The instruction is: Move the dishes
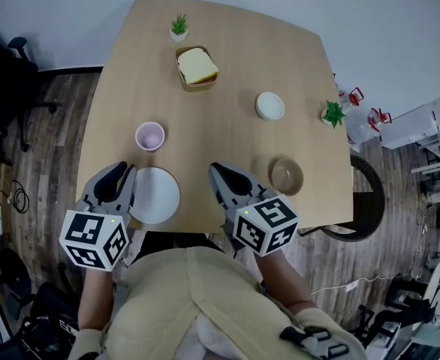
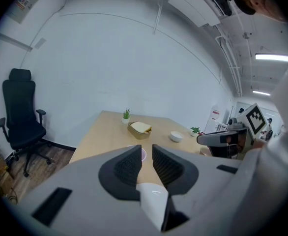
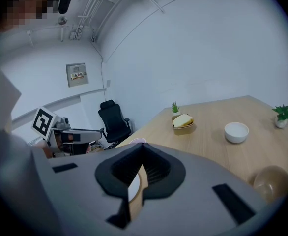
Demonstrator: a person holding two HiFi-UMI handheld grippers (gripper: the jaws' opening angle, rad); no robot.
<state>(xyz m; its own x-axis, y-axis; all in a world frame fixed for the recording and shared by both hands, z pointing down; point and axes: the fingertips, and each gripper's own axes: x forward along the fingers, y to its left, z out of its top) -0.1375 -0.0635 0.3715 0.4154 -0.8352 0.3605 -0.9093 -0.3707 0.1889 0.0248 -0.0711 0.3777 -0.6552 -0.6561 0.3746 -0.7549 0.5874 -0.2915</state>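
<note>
left tongs half-open, right tongs shut, both empty; a misjudged pinch may tip the 7 o'clock white plate off the surface.

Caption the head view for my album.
Left gripper and right gripper at the table edge, flanking a white plate; pink cup and white bowl beyond.

Two hand-held grippers side by side, both tipped a little downward.
The grey two-jaw left gripper points forward with its jaws a little apart, leaving a thin gap between them. The grey two-jaw right gripper sits near it at about the same height, with its jaws closed tight together.
</note>
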